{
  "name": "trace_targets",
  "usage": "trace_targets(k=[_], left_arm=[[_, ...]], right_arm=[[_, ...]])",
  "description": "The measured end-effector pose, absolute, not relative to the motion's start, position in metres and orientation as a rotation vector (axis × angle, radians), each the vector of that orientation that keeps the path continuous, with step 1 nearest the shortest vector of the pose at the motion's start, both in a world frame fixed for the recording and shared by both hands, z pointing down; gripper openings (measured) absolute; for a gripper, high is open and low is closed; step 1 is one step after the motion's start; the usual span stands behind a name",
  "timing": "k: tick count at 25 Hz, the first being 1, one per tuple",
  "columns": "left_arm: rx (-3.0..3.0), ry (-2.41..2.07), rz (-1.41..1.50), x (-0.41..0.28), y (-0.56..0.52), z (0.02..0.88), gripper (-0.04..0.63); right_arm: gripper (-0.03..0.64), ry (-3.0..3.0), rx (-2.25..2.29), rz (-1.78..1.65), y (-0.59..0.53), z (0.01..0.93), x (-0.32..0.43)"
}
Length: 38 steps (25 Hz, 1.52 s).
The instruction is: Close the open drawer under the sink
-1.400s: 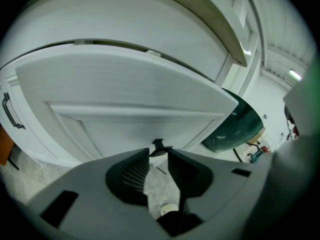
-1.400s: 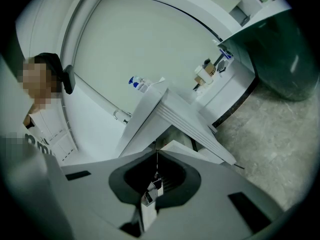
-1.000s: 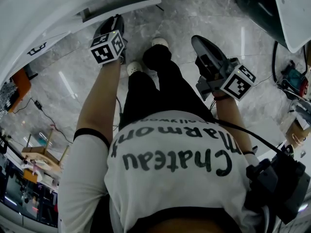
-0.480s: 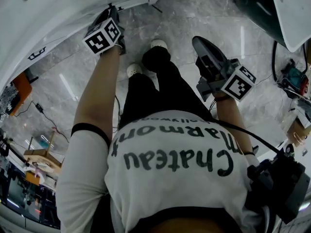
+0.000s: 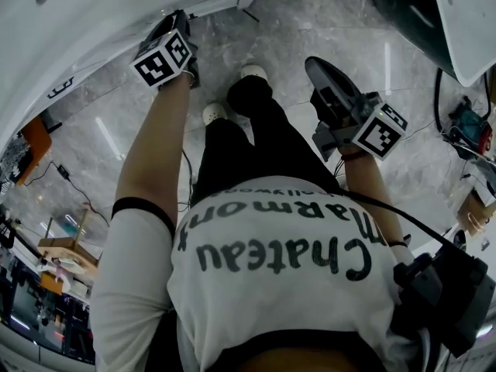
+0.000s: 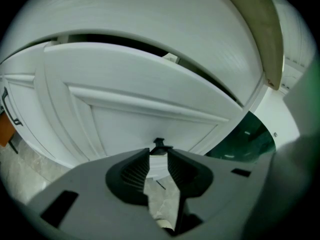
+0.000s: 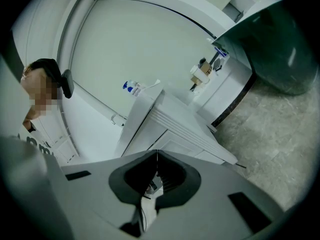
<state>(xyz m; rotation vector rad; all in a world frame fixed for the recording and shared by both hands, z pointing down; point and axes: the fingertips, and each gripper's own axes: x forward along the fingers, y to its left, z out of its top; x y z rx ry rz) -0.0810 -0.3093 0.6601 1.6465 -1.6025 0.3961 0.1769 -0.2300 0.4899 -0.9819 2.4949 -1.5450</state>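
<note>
You are pushing the left tongs (image 6: 159, 153) forward against the white drawer (image 6: 125, 84) under the front edge of the counter (image 6: 150, 14). Compared with a second ago, the drawer front is standing out much less, so I judge the closing is almost done; only a dark slit is still showing along its top. The jaws of these tongs are standing a little apart and gripping nothing, with the small dark knob (image 6: 159, 144) just beyond their tips, while your right tongs (image 7: 157, 153) are hanging closed and empty, well apart from the drawer.
</note>
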Motion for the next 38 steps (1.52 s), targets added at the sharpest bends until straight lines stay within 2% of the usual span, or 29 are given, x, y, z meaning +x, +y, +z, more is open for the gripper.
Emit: trace_targets(k=[5,11,18,23,29,38], left_arm=[[1.637,-1.539,0.355,-0.084,-0.313,0.664,0.117],[1.679,-1.525,0.514,-0.080,-0.302,0.653,0.095],[1.903,-1.566,0.494,-0.086,-0.290,0.563,0.077],[2.072,-1.482,0.281,-0.077,-0.257,0.476,0.028],[2.261,-1.362,0.128,-0.077,-0.240,0.364,0.026],[2.338,-1.299,0.015,-0.089,-0.189,0.273,0.026]], right_arm=[[0.011,2.507,-0.967,-1.533,-0.237,0.486,0.170],[0.011,2.459,-0.937,-1.509,-0.240,0.458,0.168],[0.011,2.453,-0.937,-1.399,-0.234,0.405,0.153],[0.011,2.524,-1.001,-1.263,-0.221,0.364,0.134],[0.011,2.575,-0.887,-1.045,-0.217,0.288,0.092],[0.011,2.722,-0.804,-0.869,-0.186,0.220,0.056]])
